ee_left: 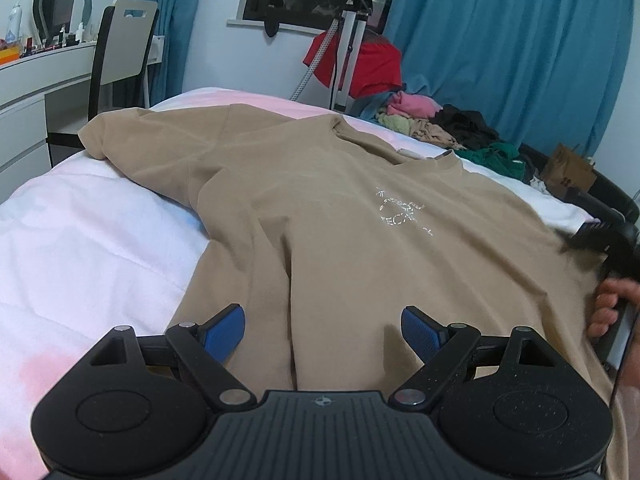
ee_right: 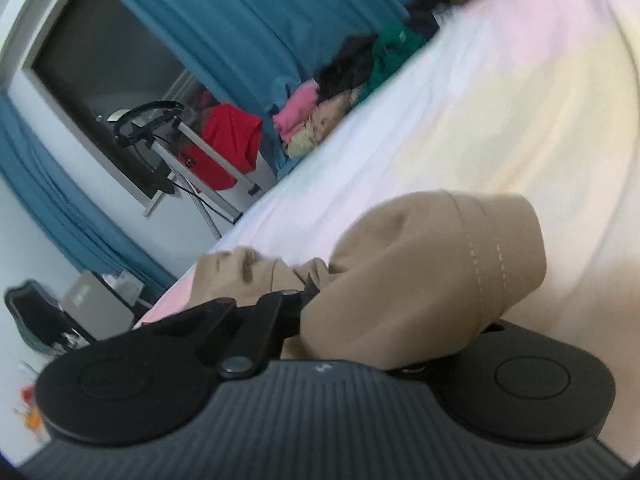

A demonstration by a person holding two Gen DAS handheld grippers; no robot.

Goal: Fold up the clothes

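**Tan T-shirt spread on the bed, one sleeve already pinched**

A tan T-shirt (ee_left: 328, 208) is lying chest-up across the white bed (ee_left: 92, 232), its collar pointing away toward a heap of loose clothes (ee_left: 440, 120) at the far edge. The left hand-held gripper (ee_left: 322, 330) is hovering low over the hem end of the shirt with its blue pads (ee_left: 224, 332) standing wide apart, pressing on nothing; a long ridge of cloth is running between them.

In the right wrist view, the right hand-held gripper (ee_right: 308, 300) is clamping a bunch of the same T-shirt (ee_right: 420, 280): a stitched hem, likely a sleeve cuff, is draping over its front while the jaws are sitting shut on the fabric. The view is tilted and blurred, so exactly how much cloth is caught is hard to tell. A person's fingers (ee_left: 612, 312) are showing at the right edge of the left wrist view.

The shirt is looking light, soft and limp, so it is likely to sag and wrinkle when lifted and will not hold a crease by itself. Seams, cuffs and the bottom hem are probably the best places to take hold, being thicker and less prone to slipping; the left hand-held gripper is well placed to close on the hem edge or ridge beneath it.
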